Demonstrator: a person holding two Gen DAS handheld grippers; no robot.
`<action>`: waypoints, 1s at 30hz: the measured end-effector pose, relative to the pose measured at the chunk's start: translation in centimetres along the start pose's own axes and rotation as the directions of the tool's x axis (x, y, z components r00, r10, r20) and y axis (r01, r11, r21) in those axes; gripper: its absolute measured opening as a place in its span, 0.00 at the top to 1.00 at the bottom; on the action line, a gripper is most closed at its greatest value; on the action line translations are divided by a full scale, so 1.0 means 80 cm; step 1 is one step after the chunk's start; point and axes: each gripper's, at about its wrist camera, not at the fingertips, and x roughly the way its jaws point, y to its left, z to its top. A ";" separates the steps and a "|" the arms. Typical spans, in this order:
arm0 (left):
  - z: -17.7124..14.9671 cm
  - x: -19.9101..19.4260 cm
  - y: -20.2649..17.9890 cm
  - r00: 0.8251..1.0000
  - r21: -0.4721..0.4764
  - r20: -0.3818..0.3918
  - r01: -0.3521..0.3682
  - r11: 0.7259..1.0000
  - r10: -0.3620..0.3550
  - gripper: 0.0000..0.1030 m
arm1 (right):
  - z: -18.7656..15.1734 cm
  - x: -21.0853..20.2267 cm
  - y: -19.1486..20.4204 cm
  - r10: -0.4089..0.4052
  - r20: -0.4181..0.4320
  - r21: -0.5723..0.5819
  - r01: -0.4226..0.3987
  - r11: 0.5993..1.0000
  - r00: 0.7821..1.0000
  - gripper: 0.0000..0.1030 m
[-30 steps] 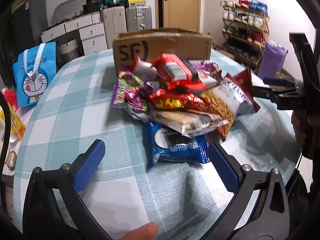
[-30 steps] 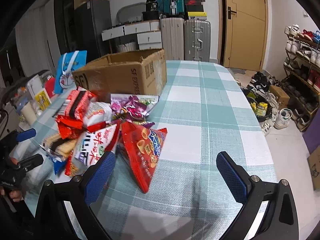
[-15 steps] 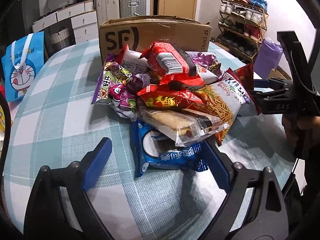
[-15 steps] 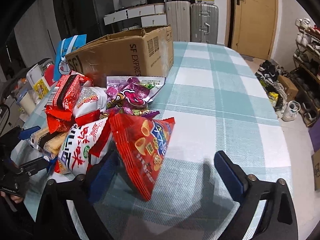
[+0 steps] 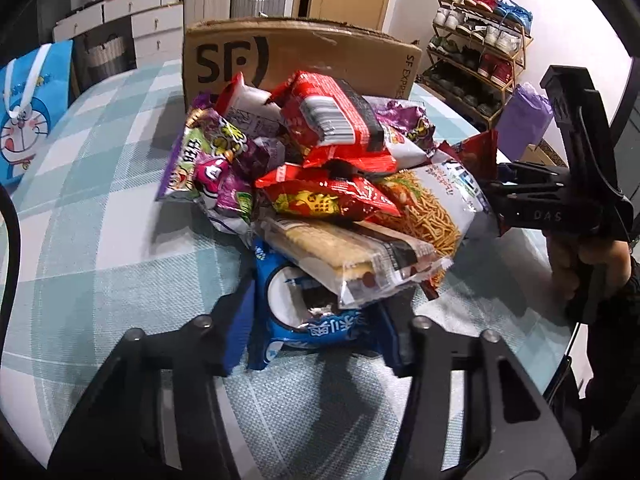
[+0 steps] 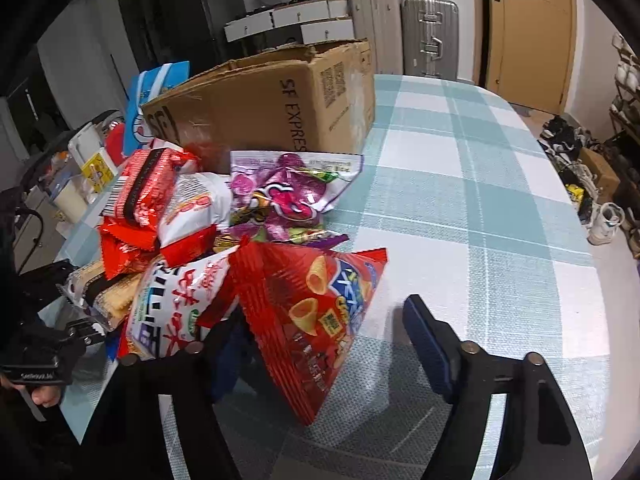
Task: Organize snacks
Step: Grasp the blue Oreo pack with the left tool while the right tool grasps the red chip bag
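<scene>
A pile of snack packets (image 5: 320, 168) lies on the checked tablecloth (image 5: 100, 208) in front of an SF cardboard box (image 5: 304, 60). My left gripper (image 5: 316, 328) has its blue pads on both sides of the blue cookie packet (image 5: 308, 320) at the near bottom of the pile, closed in against it. A biscuit packet (image 5: 344, 252) lies on top of it. My right gripper (image 6: 332, 340) is open, its fingers astride the red cone-snack bag (image 6: 316, 312). The box also shows in the right wrist view (image 6: 272, 100).
A blue Doraemon bag (image 5: 28, 112) stands at the table's left edge. Suitcases (image 6: 404, 32) and drawers stand behind the table, a shoe rack (image 5: 476, 40) at the far right. Bare tablecloth (image 6: 480, 200) stretches right of the pile.
Both grippers have moved forward into the pile. The left jaws have narrowed onto the blue cookie packet. The right jaws have narrowed around the red cone-snack bag.
</scene>
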 end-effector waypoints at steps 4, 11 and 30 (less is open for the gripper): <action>0.000 0.001 -0.003 1.000 0.007 0.010 -0.002 1.000 0.002 0.57 | -0.001 -0.003 0.003 0.024 0.008 -0.013 -0.024 1.000 1.000 0.47; -0.010 -0.013 0.010 0.999 -0.017 0.024 -0.021 1.000 0.021 0.58 | -0.008 -0.016 0.002 0.013 0.033 -0.009 -0.012 1.000 0.999 0.57; -0.027 -0.057 0.046 0.992 -0.069 0.088 -0.081 0.994 0.087 0.59 | -0.023 -0.076 -0.023 -0.117 0.162 0.058 0.109 0.992 0.980 0.59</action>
